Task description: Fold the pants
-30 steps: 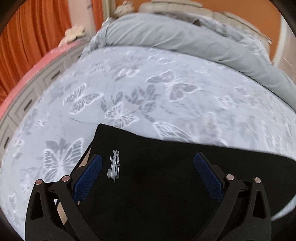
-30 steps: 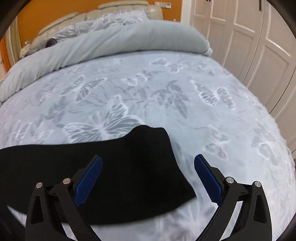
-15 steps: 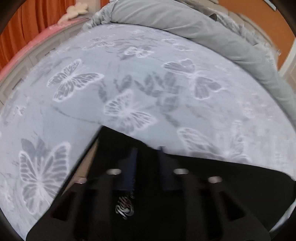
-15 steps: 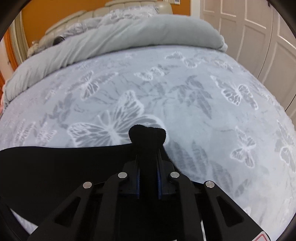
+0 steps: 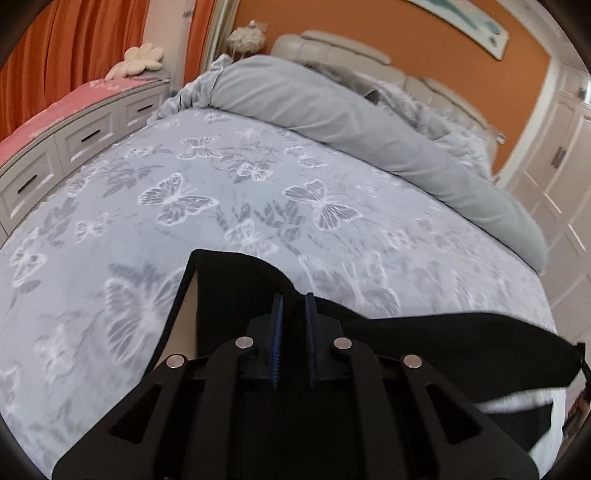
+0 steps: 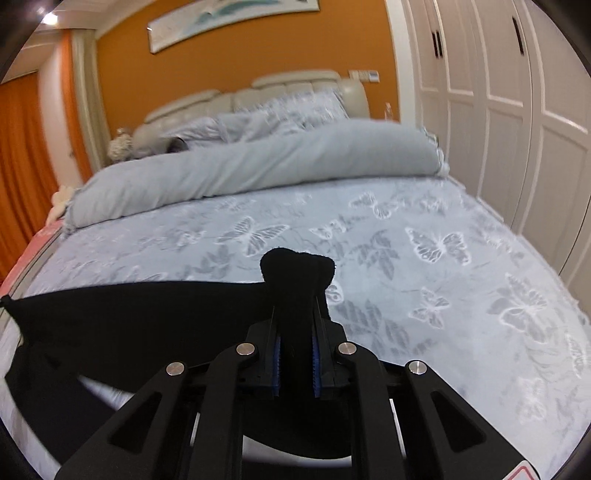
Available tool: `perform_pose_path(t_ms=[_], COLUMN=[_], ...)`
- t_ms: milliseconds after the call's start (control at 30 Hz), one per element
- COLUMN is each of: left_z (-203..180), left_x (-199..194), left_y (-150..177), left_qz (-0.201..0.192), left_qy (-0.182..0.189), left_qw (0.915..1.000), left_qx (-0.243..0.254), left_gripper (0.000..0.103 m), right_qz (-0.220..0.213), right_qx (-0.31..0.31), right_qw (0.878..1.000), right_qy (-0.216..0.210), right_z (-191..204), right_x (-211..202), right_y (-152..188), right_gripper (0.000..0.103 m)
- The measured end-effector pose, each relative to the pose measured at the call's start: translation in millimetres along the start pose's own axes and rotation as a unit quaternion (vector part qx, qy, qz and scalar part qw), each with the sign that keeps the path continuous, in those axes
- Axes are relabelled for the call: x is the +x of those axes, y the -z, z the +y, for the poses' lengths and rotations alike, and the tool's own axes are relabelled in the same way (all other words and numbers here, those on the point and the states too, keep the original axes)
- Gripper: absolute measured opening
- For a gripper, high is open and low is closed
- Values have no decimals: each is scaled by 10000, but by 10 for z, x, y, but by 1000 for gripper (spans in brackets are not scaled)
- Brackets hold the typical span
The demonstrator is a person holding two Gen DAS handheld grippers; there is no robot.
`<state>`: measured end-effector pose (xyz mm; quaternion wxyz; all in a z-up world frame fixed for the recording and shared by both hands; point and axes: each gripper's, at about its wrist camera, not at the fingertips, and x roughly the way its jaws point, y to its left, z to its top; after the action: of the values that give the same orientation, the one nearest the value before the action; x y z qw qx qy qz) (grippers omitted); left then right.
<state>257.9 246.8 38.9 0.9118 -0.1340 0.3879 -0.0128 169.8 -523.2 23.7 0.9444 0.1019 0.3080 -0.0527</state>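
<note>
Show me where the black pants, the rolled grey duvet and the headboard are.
black pants (image 5: 236,280), left wrist view, raised corner.
rolled grey duvet (image 6: 258,170), right wrist view, its middle.
headboard (image 6: 295,83), right wrist view, top padding.

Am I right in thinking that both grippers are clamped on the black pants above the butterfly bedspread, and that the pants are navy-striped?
Not quite: the pants are plain black, as the right wrist view shows. The rest holds: the left gripper and right gripper are both clamped on them above the butterfly bedspread.

I am seeing one pair of black fabric pants (image 5: 424,343), one rolled grey duvet (image 5: 332,122), one long framed picture (image 6: 229,22), three grey drawer fronts (image 5: 92,136), and perhaps four white panelled wardrobe doors (image 6: 509,103), blurring at the edge.
</note>
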Motion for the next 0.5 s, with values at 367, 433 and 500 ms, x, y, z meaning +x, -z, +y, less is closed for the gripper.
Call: perform_pose_path(t_ms=[367,433,500], left_z=[550,688,817], left_x=[-589,-499,-506], left_y=[1424,1616,1725], left_qz=[778,1014,982], left_qy=[-326,-273,-304], left_qw=[9964,9942,9929], left_qx=[31,-238,-605], left_gripper=[11,14,20], right_qz=[768,928,923], right_qx=[-4,47,296], right_qw=[9970,9951,9938], right_qy=[45,339,550], right_z=[-304,-355,-431], right_x=[-598,-565,-656], right_y=[1179,1423,1538], right_gripper=[14,22,45])
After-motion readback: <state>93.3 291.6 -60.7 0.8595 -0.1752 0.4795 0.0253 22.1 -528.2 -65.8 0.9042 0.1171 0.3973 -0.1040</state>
